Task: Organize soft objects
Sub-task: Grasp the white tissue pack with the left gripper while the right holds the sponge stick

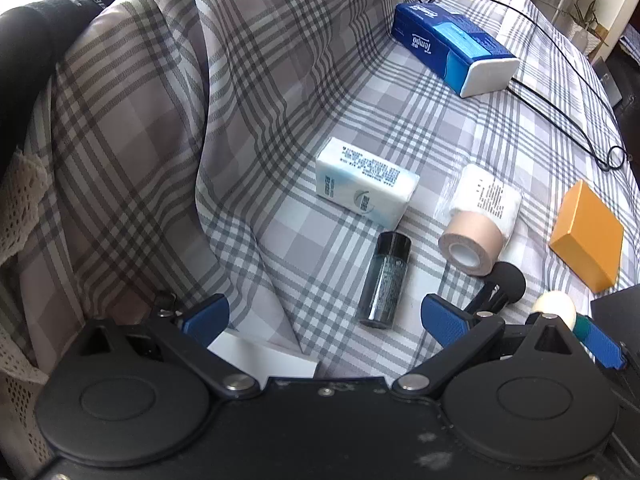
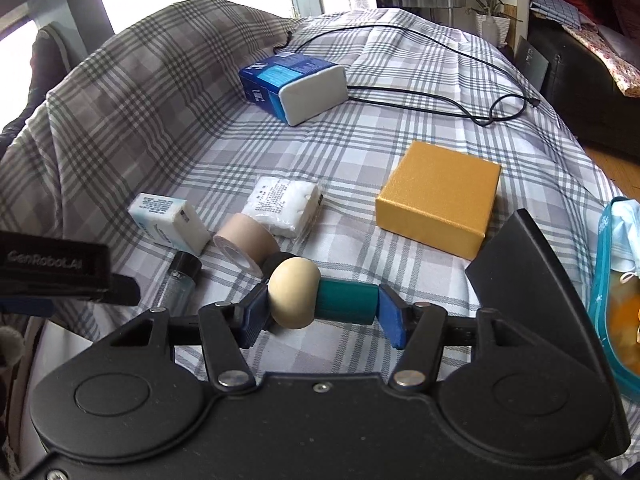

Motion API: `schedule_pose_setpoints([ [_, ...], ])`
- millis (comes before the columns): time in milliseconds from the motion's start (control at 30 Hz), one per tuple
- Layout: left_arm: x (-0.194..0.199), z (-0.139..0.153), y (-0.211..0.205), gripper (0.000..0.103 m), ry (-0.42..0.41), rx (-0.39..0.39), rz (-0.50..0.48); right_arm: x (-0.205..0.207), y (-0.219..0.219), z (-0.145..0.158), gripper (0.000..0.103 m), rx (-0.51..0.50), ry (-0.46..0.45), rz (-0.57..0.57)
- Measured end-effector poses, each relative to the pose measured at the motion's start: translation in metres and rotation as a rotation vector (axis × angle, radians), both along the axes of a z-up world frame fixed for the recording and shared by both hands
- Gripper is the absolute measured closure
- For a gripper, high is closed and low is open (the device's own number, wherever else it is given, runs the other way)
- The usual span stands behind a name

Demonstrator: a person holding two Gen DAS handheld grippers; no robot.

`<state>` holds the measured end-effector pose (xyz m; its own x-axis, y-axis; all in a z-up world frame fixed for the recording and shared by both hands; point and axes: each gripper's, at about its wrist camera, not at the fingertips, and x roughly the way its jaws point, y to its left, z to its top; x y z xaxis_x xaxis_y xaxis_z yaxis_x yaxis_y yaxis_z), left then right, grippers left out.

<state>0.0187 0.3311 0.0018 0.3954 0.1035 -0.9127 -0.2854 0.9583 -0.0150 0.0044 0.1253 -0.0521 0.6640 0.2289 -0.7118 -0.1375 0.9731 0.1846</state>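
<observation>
One black item (image 2: 280,261) hides behind the right claw's (image 2: 320,312) mushroom-shaped toy (image 2: 320,300).

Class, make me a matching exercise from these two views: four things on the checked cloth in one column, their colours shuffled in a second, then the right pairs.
Things
1. square box
2. tape roll
3. tissue pack
4. small bottle

Colours
A. blue and white
B. beige
C. clear, with a black cap
D. orange-yellow

Pairs: 1-D, 2-B, 3-A, 4-C
</observation>
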Motion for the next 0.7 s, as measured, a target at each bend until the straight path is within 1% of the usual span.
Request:
schedule_pose_setpoints([
  [100, 0.008, 0.003, 0.001, 0.001, -0.021, 0.001, 0.016, -0.007, -0.003, 0.007, 0.047, -0.025, -0.045, 0.043],
  [200, 0.017, 0.004, 0.000, 0.001, -0.048, 0.041, 0.031, -0.011, -0.011, 0.005, 0.047, -0.025, -0.076, 0.044],
  [300, 0.030, -0.004, -0.003, 0.002, -0.059, 0.077, 0.020, -0.009, -0.021, -0.002, 0.047, 0.028, -0.054, 0.014],
  [467, 0.052, -0.021, -0.003, 0.002, -0.059, 0.050, -0.004, -0.010, -0.034, -0.004, 0.047, 0.042, -0.053, -0.023],
  [567, 0.064, -0.024, -0.003, 0.002, -0.079, 0.060, 0.013, -0.009, -0.041, -0.005, 0.047, 0.071, -0.039, -0.037],
  [633, 0.072, -0.026, -0.002, 0.001, -0.094, 0.078, 0.025, -0.010, -0.043, -0.005, 0.047, 0.073, -0.041, -0.040],
  [700, 0.080, -0.028, 0.002, 0.000, -0.088, 0.065, 0.043, -0.011, -0.043, -0.005, 0.047, 0.074, -0.047, -0.036],
])
